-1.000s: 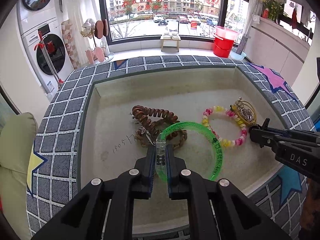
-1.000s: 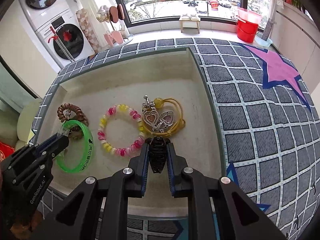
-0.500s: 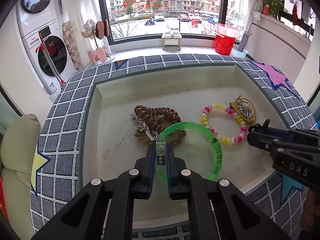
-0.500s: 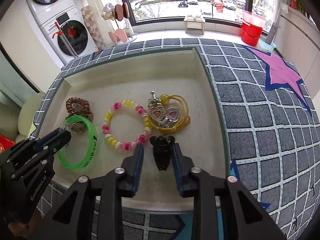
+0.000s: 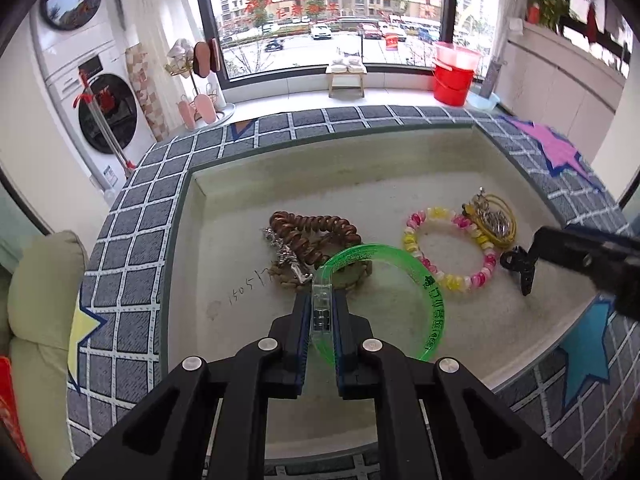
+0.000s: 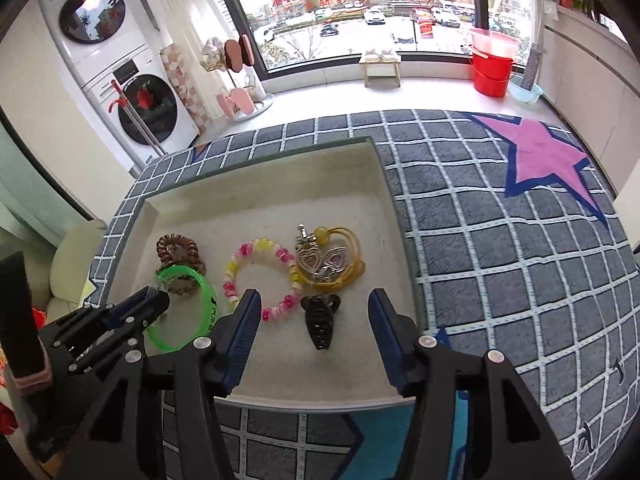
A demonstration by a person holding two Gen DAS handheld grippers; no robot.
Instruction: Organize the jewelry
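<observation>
Checked grey cloth with coloured stars (image 6: 500,240) surrounds a shallow cream tray (image 6: 260,172) before a wide window. On the tray floor, left to right in your right wrist view, lie a brown coil hair tie (image 6: 176,246), a green bangle (image 6: 208,300), a pink-and-yellow bead bracelet (image 6: 236,268), a yellow cord with silver heart charms (image 6: 332,264), and a black hair claw (image 6: 320,322) just in front of the charms. Your left gripper (image 5: 322,314) is closed on the clear clasp section of the green bangle, whose far edge overlaps the hair tie. Your right gripper (image 6: 316,320) has just been opening; its jaws stand apart on either side of the hair claw, touching nothing, and the claw rests free on the tray.
</observation>
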